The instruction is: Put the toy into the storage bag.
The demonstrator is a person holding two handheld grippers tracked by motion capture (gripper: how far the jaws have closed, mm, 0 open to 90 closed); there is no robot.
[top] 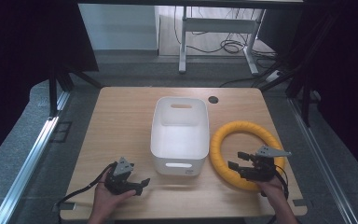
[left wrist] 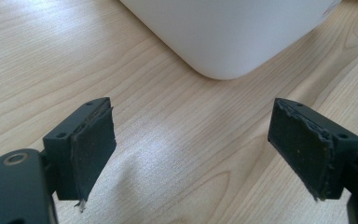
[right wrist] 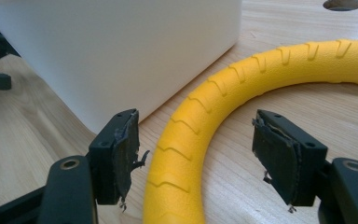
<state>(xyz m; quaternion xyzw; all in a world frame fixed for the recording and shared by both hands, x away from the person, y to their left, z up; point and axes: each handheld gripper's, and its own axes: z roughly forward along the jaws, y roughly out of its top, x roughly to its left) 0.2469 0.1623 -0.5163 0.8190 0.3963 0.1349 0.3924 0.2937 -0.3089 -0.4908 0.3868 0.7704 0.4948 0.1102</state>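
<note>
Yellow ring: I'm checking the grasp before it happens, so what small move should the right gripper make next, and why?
Probably close the right gripper on the yellow ring. Its jaws stand open with the ring's tube already between them, pads apart from it, and the ring lies flat on the table beside the white bin.

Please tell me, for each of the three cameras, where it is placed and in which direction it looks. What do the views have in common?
High view: above the person's side, looking forward and down on the wooden table; both hands enter from below, with the left tool and right tool.
Left gripper view: rides on the left tool, faces a corner of the white bin; open jaws show.
Right gripper view: rides on the right tool, faces the yellow ring lying between its open jaws.
Shared: all three show the bin and table.
</note>
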